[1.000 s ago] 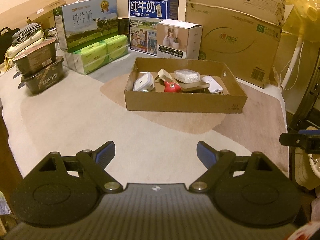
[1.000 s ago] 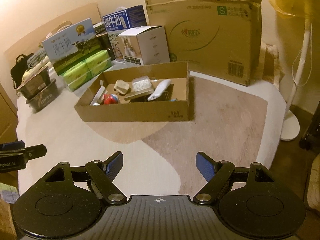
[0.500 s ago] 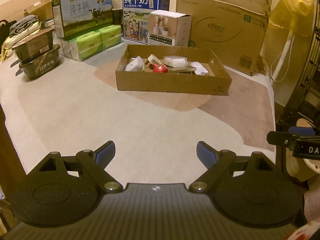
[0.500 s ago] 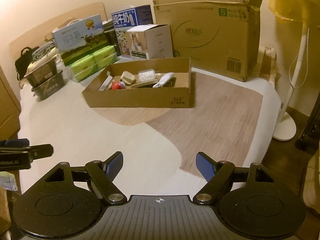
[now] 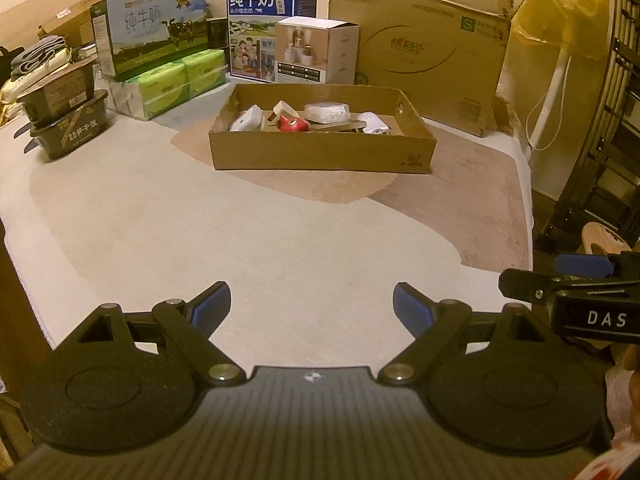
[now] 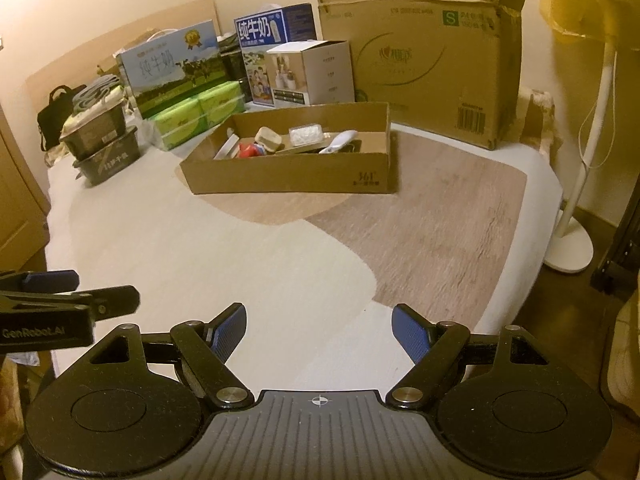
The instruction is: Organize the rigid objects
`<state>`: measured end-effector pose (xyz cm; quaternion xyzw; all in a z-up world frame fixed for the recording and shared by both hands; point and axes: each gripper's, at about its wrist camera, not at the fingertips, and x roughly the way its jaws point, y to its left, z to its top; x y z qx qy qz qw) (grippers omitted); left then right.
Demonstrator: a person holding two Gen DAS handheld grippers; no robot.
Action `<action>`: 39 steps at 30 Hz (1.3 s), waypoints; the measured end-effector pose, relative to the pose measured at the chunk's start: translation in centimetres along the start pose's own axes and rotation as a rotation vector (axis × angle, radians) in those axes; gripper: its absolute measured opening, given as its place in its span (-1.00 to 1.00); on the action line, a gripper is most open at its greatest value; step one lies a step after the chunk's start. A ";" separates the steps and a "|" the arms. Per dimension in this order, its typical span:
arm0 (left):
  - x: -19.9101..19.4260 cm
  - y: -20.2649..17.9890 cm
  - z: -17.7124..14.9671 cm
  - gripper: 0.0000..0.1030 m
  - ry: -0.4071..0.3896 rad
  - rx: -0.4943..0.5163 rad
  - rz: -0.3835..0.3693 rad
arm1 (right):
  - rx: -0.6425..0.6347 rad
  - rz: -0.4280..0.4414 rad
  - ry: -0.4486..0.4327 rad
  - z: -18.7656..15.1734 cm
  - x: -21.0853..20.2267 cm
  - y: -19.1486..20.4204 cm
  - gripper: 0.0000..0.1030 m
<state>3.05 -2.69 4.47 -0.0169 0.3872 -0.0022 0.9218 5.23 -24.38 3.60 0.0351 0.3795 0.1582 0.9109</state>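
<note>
A shallow cardboard box (image 5: 320,152) (image 6: 288,178) stands at the far middle of the bed-like surface. Inside lie a red object (image 5: 294,124) (image 6: 250,151), a white round case (image 5: 246,118), a clear packet (image 5: 326,111) (image 6: 306,134), a tan tape roll (image 6: 268,139) and a white handled device (image 5: 372,122) (image 6: 340,142). My left gripper (image 5: 312,304) is open and empty, well short of the box. My right gripper (image 6: 319,328) is open and empty too, equally far back. Each gripper's fingers show at the edge of the other's view.
Milk cartons (image 5: 152,40), green tissue packs (image 5: 176,80), a white carton (image 5: 316,54) and a large cardboard box (image 5: 424,44) line the back. Stacked dark trays (image 5: 68,120) sit far left. A white fan stand (image 6: 576,220) and a dark rack (image 5: 600,160) are beyond the right edge.
Both grippers have drawn back from the cardboard box, which now looks smaller and farther. Both stay open; nothing was picked up.
</note>
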 end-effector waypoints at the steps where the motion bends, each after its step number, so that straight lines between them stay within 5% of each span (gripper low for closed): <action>1: 0.0 -0.1 -0.1 0.69 0.001 0.001 -0.001 | 0.000 -0.001 -0.001 -0.1 -0.1 0.1 0.54; 39: 0.4 -0.5 -0.1 0.69 -0.002 -0.005 -0.056 | -0.005 -0.001 0.015 -0.1 0.3 0.0 0.54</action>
